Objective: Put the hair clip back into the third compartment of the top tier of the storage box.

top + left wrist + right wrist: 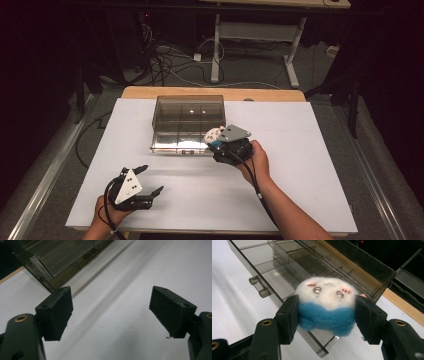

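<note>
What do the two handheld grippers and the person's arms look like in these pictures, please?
Both grippers, left gripper and right gripper, are black with blocky rectangular pads on arms with brass-ringed holes. Each carries a grey three-cornered plate marked with dark dots and trails a black cable. The forearms are bare, no sleeves showing.

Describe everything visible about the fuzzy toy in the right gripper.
The fuzzy toy is a small, round felted-wool ball, white on top and blue below, with two small shiny eyes and pink cheek marks. The right gripper is shut on it, one black jaw against each side. It hangs face-up over the near corner of the clear plastic box, not resting in any compartment.
</note>
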Demonstrator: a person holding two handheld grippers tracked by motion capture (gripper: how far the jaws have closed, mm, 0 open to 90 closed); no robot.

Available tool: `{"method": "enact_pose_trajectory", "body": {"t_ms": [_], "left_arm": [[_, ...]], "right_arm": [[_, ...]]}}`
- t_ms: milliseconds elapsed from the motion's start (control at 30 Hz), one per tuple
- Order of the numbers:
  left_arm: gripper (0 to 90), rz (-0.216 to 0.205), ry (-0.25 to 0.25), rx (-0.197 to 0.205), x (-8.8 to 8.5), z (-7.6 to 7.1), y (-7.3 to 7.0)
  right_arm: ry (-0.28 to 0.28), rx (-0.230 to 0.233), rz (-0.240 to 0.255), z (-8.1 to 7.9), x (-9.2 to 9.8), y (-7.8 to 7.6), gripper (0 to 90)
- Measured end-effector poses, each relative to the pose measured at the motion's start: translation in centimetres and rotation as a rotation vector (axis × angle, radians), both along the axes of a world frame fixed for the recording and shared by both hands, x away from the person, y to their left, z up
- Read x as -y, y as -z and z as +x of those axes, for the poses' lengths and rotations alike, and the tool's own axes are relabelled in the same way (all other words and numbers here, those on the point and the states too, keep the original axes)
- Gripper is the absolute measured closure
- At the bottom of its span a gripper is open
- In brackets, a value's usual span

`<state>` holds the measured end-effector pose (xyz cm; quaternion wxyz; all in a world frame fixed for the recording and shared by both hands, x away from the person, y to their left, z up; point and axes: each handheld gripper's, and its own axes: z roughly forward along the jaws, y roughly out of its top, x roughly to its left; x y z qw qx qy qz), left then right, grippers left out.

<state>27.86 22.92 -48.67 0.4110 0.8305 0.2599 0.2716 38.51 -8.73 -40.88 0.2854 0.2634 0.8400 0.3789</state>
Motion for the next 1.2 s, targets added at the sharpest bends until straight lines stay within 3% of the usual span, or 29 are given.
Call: {"method": "enact_pose_trajectory", "body": {"t_ms": [433,900,933,1067,1133,1167,1200], "left_arm": [[18.4,0.001,0.010,0.002,0.1,-0.1,0.0],[18.4,0.001,0.014,0.004,0.2,-0.1,-0.1],[18.4,0.002,0.014,0.003,0.2,-0.1,0.0],[18.4,0.000,0.014,0.002,0.2,-0.1,0.0],[18.5,-0.001,0.015,0.006,0.2,-0.1,-0.1],[18.4,-0.001,0.015,0.006,0.2,-0.1,-0.1],[18.5,-0.003,0.014,0.004,0.2,-0.1,-0.1]], "right_arm": [[0.044,-0.031,-0.004,1.1,-1.1,0.3,39.9],[0.042,-0.063,0.000,1.0,-1.5,0.2,39.9],[0.017,-0.081,0.011,1.0,-1.3,0.0,42.4],[-0.003,-0.068,0.023,0.7,-0.8,-0.5,49.0],[-0.010,-0.063,0.029,0.6,-0.5,-0.9,57.6],[-0.010,-0.063,0.029,0.6,-0.5,-0.9,57.6],[-0.013,-0.046,0.034,0.6,0.1,-1.4,65.0]]}}
